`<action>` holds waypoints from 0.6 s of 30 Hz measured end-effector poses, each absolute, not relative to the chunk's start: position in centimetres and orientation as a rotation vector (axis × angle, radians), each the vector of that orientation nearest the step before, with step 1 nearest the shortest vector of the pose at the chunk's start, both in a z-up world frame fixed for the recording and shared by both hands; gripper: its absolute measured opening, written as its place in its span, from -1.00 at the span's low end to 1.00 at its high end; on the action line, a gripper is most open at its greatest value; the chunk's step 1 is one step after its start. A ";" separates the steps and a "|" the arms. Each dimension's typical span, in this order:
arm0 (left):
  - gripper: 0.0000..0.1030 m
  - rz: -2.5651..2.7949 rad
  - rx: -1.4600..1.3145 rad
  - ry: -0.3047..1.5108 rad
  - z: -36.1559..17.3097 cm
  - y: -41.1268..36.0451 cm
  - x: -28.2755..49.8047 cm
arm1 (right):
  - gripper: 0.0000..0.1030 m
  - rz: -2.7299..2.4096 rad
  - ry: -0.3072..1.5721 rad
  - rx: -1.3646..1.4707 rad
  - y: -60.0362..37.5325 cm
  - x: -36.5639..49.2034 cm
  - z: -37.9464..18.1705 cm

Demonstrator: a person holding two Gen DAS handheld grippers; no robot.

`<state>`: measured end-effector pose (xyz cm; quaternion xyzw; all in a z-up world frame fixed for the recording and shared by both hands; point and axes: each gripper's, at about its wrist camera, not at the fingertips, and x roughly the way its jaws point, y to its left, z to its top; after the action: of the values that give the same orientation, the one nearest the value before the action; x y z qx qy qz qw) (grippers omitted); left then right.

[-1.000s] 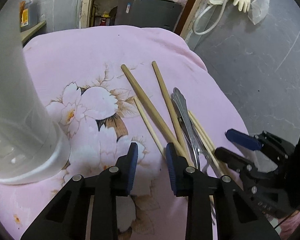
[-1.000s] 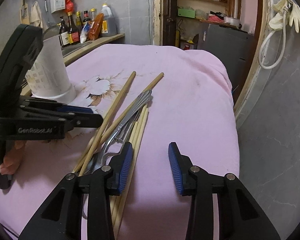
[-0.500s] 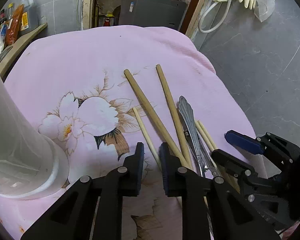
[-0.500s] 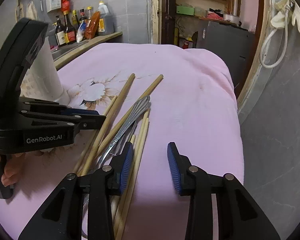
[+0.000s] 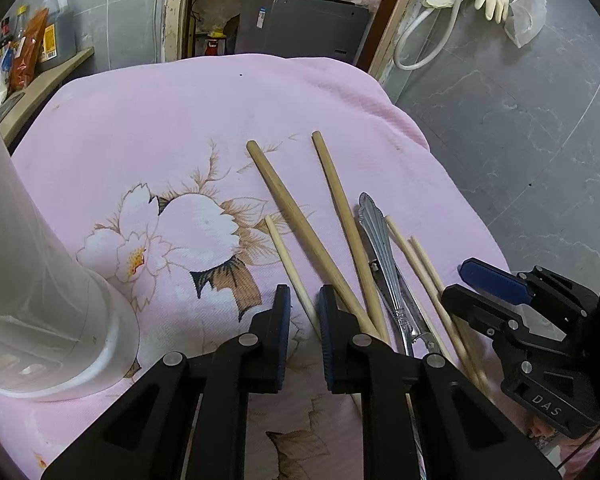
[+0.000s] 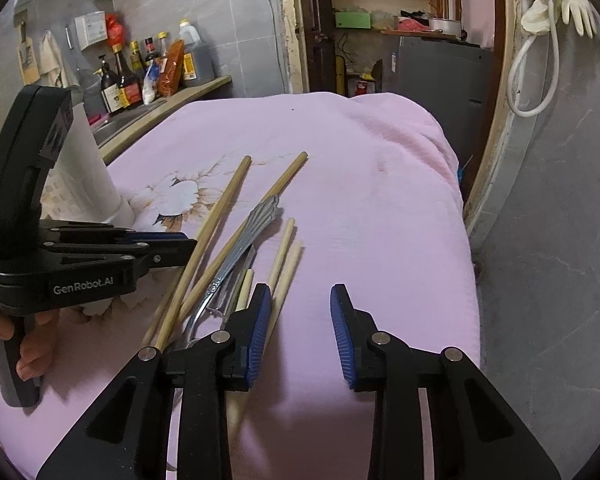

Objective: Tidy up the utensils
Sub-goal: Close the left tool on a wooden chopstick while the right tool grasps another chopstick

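From the left wrist, the left claw (image 5: pixel 303 320) hangs low over the pink cloth (image 5: pixel 180 128), tilted down at the near end of the spread. Its jaws have just been closing and now stand a narrow gap apart. The thin chopstick (image 5: pixel 286 256) runs between them, close against the right-hand pad, but the pads do not yet pinch it, so the claw is not clamped. The narrow gap looks meant to take this one stick alone, since it lies a little apart from the others. Just to its right lie two thick chopsticks (image 5: pixel 292 216), fanned out, then the metal handle (image 5: pixel 374 232) and more thin sticks. The white holder (image 5: pixel 40 280) stands at the left, near the claw; the sticks probably belong in it. The right claw (image 5: pixel 456 282) waits at the far right of the pile.

From the right wrist, the right claw's jaws have just been closing too, yet they stand well apart with only bare cloth between them: released, holding nothing. The pale chopsticks (image 6: pixel 284 248) lie just beside its left pad, partly under it, not inside the gap. The claw probably has to shift left before it can take them. A hand (image 6: pixel 28 356) grips the left claw's handle at the picture's left edge.
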<state>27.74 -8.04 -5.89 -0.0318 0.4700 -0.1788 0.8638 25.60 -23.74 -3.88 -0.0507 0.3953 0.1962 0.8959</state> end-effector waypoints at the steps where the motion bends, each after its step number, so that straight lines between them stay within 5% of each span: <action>1: -0.77 -0.375 -0.067 0.985 -5.9 -8.0 27.7 | -0.47 0.403 0.819 -0.113 -23.7 25.6 -3.9; 9: -0.77 -0.389 -0.016 1.003 -5.7 -8.7 28.2 | -0.48 0.418 0.866 -0.150 -22.5 26.6 -4.4; 18: -0.92 -0.413 -0.032 1.051 -5.7 -8.6 28.7 | -0.86 0.439 0.967 0.040 -23.6 28.2 -4.4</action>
<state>28.74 -8.61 -5.67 -0.0150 0.4981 -0.1959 0.8446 28.18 -23.64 -4.43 0.0189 0.4610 0.2093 0.8622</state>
